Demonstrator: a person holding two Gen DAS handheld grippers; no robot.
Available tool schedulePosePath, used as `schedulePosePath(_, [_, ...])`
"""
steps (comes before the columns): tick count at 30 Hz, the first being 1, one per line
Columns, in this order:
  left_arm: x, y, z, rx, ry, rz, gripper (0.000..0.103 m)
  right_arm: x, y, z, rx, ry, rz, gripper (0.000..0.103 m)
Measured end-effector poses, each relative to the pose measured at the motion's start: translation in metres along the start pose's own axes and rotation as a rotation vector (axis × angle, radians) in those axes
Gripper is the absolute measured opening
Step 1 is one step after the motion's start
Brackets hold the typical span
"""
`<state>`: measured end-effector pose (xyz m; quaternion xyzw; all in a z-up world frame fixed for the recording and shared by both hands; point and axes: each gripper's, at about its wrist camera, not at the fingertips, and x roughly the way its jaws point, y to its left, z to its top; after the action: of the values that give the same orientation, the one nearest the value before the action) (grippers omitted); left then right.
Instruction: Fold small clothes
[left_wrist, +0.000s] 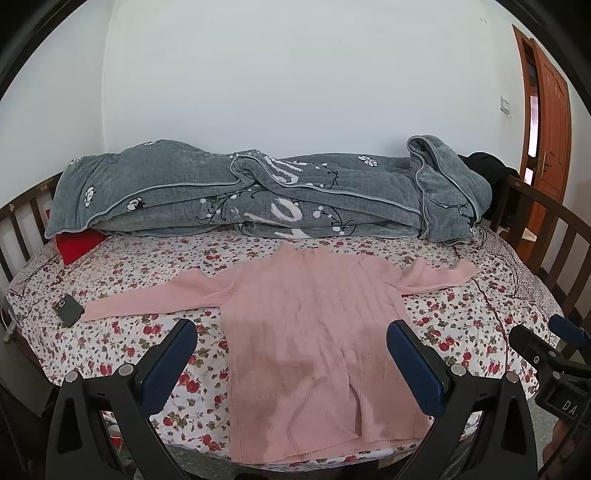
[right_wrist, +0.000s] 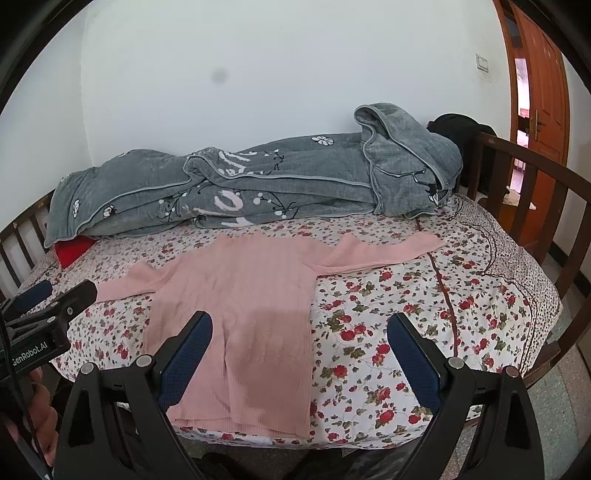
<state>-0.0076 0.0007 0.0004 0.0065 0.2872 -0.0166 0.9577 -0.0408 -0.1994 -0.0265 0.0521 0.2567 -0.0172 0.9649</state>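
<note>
Two grippers: left gripper (left_wrist: 291, 354) and right gripper (right_wrist: 301, 349), jaws spread wide, nothing held; poised low in frame, presumably for a first grab.
Sweater: pink sweater (left_wrist: 314, 325) flat at centre frame on floral bedsheet (left_wrist: 461, 317), sleeves out sideways, likely spread ready for folding.
Background: grey quilt (left_wrist: 258, 192) bunched across upper middle; phone (left_wrist: 68, 309) at left edge.
Progress: no fold visible.

left gripper (left_wrist: 291, 354): jaws wide apart, hovering over near hem | pink sweater (left_wrist: 306, 332): flat on floral sheet (left_wrist: 461, 317), sleeves spread | phone (left_wrist: 68, 309): beside left cuff | grey quilt (left_wrist: 258, 192): far side
</note>
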Motion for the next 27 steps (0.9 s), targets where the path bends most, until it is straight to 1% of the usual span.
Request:
schedulePosePath(14, [-0.0024,0.0054,-0.0004,-0.008,0.001,-0.003,0.103,-0.0037,-0.0029,-0.0004,0.000,0.000,-0.007,0.094])
schedulePosePath(27, [0.0003,0.0012,0.0010,0.011,0.000,0.011,0.103,-0.0020,-0.0009,-0.0009,-0.009,0.008,-0.006,0.094])
